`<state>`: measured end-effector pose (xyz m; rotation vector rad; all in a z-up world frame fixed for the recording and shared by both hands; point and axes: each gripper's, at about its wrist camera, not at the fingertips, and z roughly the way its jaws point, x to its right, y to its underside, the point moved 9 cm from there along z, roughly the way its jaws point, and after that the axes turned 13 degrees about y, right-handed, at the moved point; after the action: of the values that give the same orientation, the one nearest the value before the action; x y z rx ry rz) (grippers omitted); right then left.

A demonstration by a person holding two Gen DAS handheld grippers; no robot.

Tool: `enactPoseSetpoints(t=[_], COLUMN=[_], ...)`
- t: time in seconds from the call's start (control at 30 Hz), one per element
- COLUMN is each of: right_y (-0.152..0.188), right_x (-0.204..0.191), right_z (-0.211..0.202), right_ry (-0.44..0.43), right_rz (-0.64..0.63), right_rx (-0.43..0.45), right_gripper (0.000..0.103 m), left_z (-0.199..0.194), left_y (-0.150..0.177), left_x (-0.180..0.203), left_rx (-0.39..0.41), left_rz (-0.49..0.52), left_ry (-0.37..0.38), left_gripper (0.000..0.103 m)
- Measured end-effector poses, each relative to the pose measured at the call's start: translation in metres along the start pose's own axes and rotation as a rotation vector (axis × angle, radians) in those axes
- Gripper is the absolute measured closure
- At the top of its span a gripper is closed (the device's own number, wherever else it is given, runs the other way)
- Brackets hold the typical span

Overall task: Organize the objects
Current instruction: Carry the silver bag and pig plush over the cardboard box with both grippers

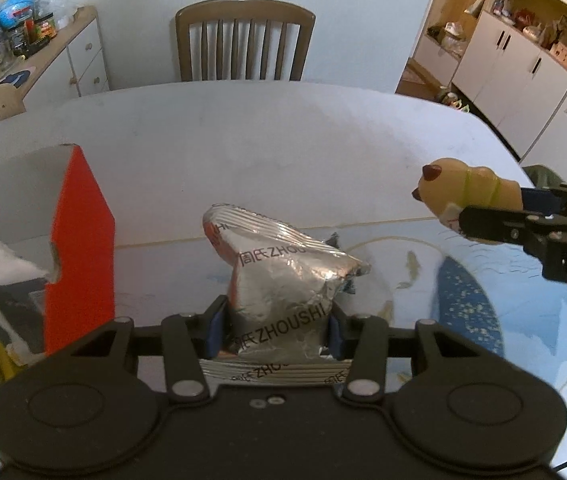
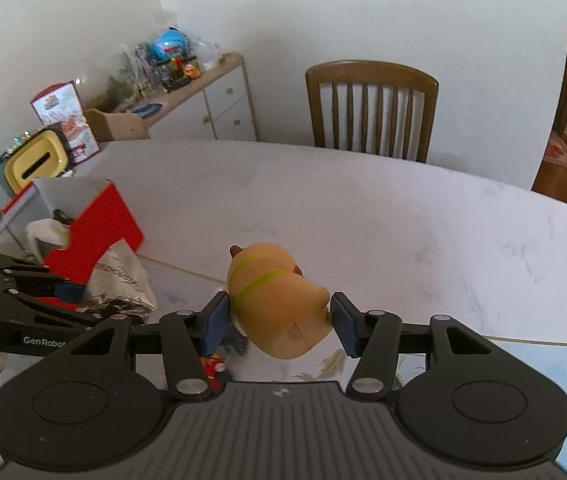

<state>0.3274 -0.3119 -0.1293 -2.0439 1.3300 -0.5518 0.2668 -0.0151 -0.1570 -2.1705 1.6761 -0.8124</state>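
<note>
Evidently both loads hang above the table (image 2: 363,216) for boxing: left gripper (image 1: 275,324) pinches the foil packet (image 1: 283,276) beside the red box (image 1: 79,248); right gripper (image 2: 279,320) squeezes the toy (image 2: 279,304).

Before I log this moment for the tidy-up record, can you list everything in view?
Foil snack packet: one, silver, held over the table.
Toy animal: one, tan with a green stripe, held over the table.
Open box: one, red, at the table's left, items inside.
Table: one, pale marble-look.
Printed mat: one, blue, near side.
Chair: one, brown wood, far side.
Sideboard: one, white, cluttered top, left wall.
Left hand-held gripper: black, shut on the packet.
Right hand-held gripper: black, shut on the toy.
</note>
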Motion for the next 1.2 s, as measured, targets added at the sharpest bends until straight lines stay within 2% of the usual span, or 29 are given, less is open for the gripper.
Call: enactPoseSetpoints(t=[0.23,0.67,0.97,1.2], right_y=[-0.011,-0.027,-0.037,-0.039], right_x=[-0.02,-0.076,-0.129,-0.172], right_z=[-0.034,-0.081,-0.098,-0.096], right_ry=[-0.026,-0.071,-0.099,-0.116], right_rz=[-0.021,-0.061,-0.074,-0.085], right_rx=[0.037,0.092,0.119,0.118], right_gripper=[0.048,0.048,0.048,0.048], left_z=[-0.035,-0.097,-0.136,-0.162], left_y=[0.001,0.0,0.005,0.013], left_x=[-0.006,-0.043,-0.087,-0.129], left_rx=[0.022,0.078,0.108,0.132], left_rz=[-0.028,-0.054,-0.067,-0.093], left_ry=[0.022,0.002,-0.024,-0.044], left_gripper=[0.057,0.057,0.057,0.057])
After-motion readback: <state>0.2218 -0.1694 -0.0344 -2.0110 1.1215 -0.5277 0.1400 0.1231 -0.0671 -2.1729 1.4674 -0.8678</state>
